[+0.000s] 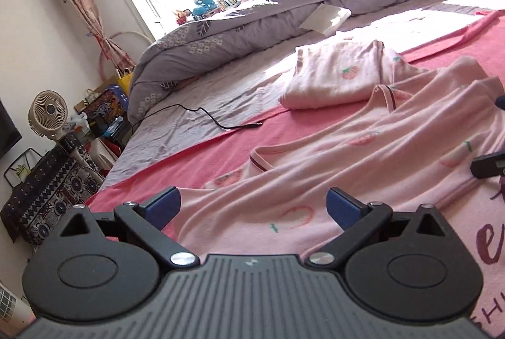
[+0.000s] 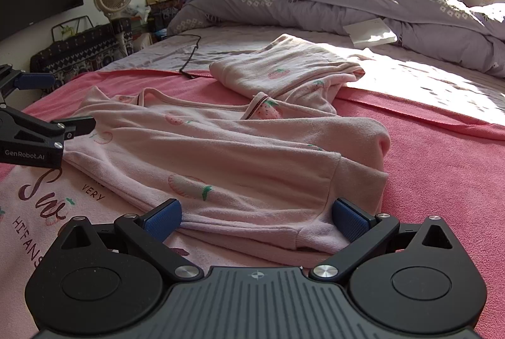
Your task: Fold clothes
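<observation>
We've got both the left gripper (image 1: 254, 206) and right gripper (image 2: 257, 219) spread wide, so pinch the soft, floppy pink top (image 2: 227, 156) at its hem, bottom-center.

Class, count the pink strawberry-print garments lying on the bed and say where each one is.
2. The strawberry-print top lies spread on the pink blanket just ahead of both open claws. The folded strawberry-print garment sits beyond it, nearer the grey duvet. Others could be hidden.
</observation>
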